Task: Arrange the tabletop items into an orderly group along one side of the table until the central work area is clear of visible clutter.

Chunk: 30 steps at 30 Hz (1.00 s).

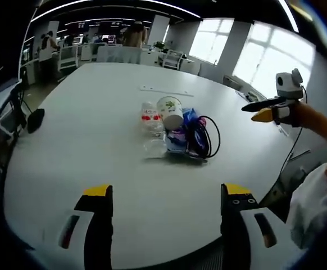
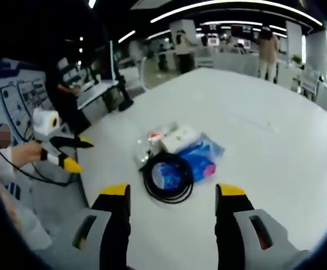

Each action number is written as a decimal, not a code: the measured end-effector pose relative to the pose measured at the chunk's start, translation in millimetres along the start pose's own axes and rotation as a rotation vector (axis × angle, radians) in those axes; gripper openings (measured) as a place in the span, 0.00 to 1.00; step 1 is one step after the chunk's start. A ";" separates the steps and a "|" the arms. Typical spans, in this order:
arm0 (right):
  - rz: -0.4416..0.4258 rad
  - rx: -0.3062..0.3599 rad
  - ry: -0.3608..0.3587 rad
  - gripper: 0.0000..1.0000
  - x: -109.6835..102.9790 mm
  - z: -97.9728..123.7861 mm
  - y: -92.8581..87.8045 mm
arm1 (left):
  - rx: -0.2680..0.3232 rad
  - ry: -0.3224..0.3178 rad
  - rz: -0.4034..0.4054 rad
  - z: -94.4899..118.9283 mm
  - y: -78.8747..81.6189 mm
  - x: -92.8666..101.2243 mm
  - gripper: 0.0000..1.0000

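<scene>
An open office with rows of desks and bright windows lies behind a wide white worktop (image 1: 96, 112). Near its middle sits a small cluster: a paper cup (image 1: 169, 111) on its side, a crumpled clear plastic bag (image 1: 148, 117), a blue packet (image 2: 200, 157) and a coiled black cable (image 2: 168, 177) (resting partly on the packet). The left tongs (image 1: 166, 197) and the right tongs (image 2: 171, 197) both hang released and empty, short of the cluster

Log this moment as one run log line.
left gripper: open, empty | right gripper: open, empty | black cable, blue packet, cup: clustered mid-table, untouched
</scene>
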State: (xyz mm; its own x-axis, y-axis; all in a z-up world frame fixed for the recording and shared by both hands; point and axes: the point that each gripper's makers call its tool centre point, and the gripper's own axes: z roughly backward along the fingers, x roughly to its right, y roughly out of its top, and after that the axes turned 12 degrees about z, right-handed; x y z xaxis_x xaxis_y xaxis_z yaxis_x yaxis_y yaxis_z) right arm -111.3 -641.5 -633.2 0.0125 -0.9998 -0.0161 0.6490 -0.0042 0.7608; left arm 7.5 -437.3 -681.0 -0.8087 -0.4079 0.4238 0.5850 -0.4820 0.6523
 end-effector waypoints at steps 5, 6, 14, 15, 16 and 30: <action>0.053 -0.004 0.002 0.59 4.4 -10.6 10.2 | -0.002 -0.001 0.010 1.9 -4.5 0.4 0.80; 0.067 -0.009 0.002 0.59 5.4 -14.0 10.8 | 0.000 0.000 0.014 2.5 -5.3 0.2 0.80; 0.096 -0.023 0.014 0.59 10.5 -39.6 21.5 | 0.005 -0.009 0.034 3.6 -11.4 5.2 0.79; 0.103 -0.023 0.016 0.59 10.4 -42.0 23.5 | 0.006 -0.010 0.039 3.5 -12.2 5.2 0.79; 0.108 -0.023 0.018 0.59 10.5 -44.3 25.3 | 0.006 -0.011 0.041 3.5 -12.4 5.2 0.79; 0.159 -0.034 0.033 0.62 19.1 -76.9 43.5 | 0.030 -0.002 0.067 3.8 -12.5 1.2 0.79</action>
State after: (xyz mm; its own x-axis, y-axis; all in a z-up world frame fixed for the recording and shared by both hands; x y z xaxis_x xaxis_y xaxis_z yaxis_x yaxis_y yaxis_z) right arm -24.4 -659.3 -650.3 0.1417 -0.9866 0.0807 0.6624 0.1551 0.7329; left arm -1.1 -428.9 -686.3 -0.7678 -0.4371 0.4684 0.6359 -0.4302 0.6408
